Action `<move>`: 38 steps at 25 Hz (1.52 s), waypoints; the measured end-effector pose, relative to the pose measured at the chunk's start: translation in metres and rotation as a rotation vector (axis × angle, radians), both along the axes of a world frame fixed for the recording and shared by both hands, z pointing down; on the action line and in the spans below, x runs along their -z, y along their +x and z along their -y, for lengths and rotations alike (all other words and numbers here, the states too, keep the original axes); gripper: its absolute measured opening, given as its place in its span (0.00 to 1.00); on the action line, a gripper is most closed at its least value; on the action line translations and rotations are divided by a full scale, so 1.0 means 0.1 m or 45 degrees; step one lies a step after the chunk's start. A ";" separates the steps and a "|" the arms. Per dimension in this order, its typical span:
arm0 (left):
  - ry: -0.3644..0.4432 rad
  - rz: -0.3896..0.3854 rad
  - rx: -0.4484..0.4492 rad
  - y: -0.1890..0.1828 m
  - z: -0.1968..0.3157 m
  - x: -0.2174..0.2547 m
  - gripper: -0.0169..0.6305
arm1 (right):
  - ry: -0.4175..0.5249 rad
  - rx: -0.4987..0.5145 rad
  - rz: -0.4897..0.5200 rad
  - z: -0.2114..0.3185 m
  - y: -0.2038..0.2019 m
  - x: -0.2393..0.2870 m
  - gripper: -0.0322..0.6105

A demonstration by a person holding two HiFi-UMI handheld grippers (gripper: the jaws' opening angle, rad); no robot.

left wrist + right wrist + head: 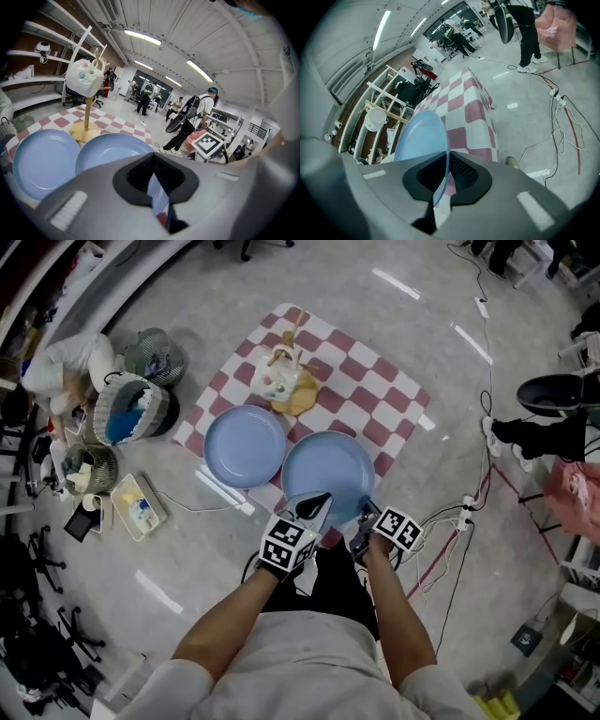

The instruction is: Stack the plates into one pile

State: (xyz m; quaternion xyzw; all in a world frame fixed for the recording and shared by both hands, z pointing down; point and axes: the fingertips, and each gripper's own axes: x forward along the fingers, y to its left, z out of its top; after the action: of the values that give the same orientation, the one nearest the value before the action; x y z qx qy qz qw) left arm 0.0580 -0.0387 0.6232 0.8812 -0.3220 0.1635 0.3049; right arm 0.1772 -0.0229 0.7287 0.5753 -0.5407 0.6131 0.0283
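Two light-blue plates lie side by side on a red-and-white checked cloth (367, 381) on the floor. The left plate (244, 446) lies free. Both grippers are at the near rim of the right plate (326, 472). My left gripper (317, 504) is shut on that rim at its near-left part; in the left gripper view a thin blue edge shows between its jaws (157, 187). My right gripper (364, 521) is shut on the near-right rim, and the right gripper view shows the plate (424, 136) edge-on, running out from its jaws (440, 180).
A wooden stand with a white plush figure (279, 376) stands on the cloth behind the plates. Baskets (136, 409), a fan (155, 352) and a tray (139, 507) sit on the floor to the left. Cables and a power strip (467, 512) lie to the right.
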 end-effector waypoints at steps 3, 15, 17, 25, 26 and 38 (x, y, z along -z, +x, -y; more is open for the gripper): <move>0.012 -0.006 0.039 -0.14 0.04 0.05 0.04 | 0.016 0.028 0.026 0.11 -0.19 0.08 0.09; 0.026 0.002 0.245 -0.93 0.24 0.05 0.04 | 0.024 0.198 0.068 0.63 -1.21 0.11 0.10; 0.025 0.002 0.276 -1.07 0.26 0.04 0.04 | 0.016 0.220 0.059 0.69 -1.37 0.09 0.10; 0.012 -0.002 0.374 -1.51 0.28 -0.03 0.04 | -0.016 0.277 0.030 0.86 -1.88 -0.01 0.11; 0.011 -0.003 0.380 -1.54 0.28 -0.04 0.04 | -0.017 0.279 0.024 0.88 -1.92 -0.03 0.11; 0.001 -0.001 0.448 -1.92 0.30 -0.11 0.04 | -0.019 0.272 -0.007 1.09 -2.29 -0.17 0.11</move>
State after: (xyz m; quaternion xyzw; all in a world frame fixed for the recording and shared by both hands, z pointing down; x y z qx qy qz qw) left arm -0.1342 -0.0685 0.6338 0.8116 -0.4711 0.1069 0.3285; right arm -0.0514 -0.1323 0.7452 0.5157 -0.5944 0.6091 0.0991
